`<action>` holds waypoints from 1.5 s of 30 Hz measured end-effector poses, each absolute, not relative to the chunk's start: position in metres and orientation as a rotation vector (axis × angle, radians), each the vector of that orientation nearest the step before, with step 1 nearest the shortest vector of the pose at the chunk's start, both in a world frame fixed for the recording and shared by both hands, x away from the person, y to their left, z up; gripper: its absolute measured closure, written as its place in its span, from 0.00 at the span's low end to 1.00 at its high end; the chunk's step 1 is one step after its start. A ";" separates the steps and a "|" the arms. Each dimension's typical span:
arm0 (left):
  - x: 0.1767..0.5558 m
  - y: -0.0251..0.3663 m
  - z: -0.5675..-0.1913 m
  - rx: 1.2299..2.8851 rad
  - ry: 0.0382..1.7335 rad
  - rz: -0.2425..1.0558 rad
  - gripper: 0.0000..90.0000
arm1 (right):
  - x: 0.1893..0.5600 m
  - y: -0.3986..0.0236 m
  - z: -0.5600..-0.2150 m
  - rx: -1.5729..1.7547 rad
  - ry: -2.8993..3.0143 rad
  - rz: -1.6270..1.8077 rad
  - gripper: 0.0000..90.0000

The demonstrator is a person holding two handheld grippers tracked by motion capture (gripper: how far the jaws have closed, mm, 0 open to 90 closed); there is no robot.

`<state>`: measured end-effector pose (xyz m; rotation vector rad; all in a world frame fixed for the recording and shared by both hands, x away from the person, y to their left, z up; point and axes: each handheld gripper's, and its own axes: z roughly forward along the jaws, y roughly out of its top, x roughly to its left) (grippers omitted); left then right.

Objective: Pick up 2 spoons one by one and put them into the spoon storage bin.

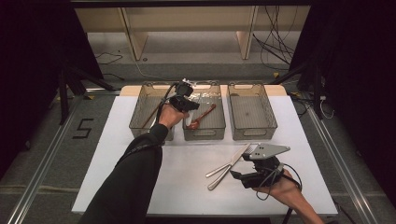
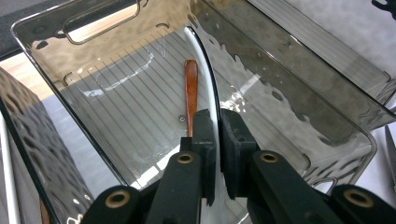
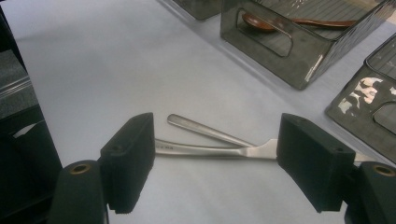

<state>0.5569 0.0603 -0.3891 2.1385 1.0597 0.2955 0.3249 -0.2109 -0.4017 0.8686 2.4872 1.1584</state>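
We see a wooden spoon (image 1: 201,117) in the middle bin (image 1: 204,133), slanting, bowl at the near end and handle running up toward the far right. The left gripper (image 1: 186,100) hangs over the far-left part of that bin, just beside the spoon's handle side. In the left gripper view its jaws are pressed together with no thing between them, and the brown handle (image 2: 190,95) lies right beyond the jaw tips on the ribbed bin floor. We can't tell if the tips touch it.

Left of the middle bin sits the left bin (image 1: 150,112), with a thin stick-like piece inside that is too small to name. Right of the middle bin is the right bin (image 1: 251,112).

Nearer than the middle bin, to its right, a knife (image 1: 232,164) and a second steel piece (image 1: 220,169) lie crossed on the white table (image 1: 140,186). The right gripper (image 1: 238,176) rests just beside them on the near side. In the right gripper view its jaws are spread wide, and the two steel handles (image 3: 210,142) lie beyond the gap, untouched.

Writing: a stamp on the knife handle, too small to read. On the floor far left of the middle bin, a black "5" (image 1: 83,128) is marked.
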 end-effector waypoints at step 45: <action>0.440 0.124 -0.364 2.015 0.905 0.207 0.30 | 0.330 -0.210 -0.403 0.876 2.493 1.136 0.32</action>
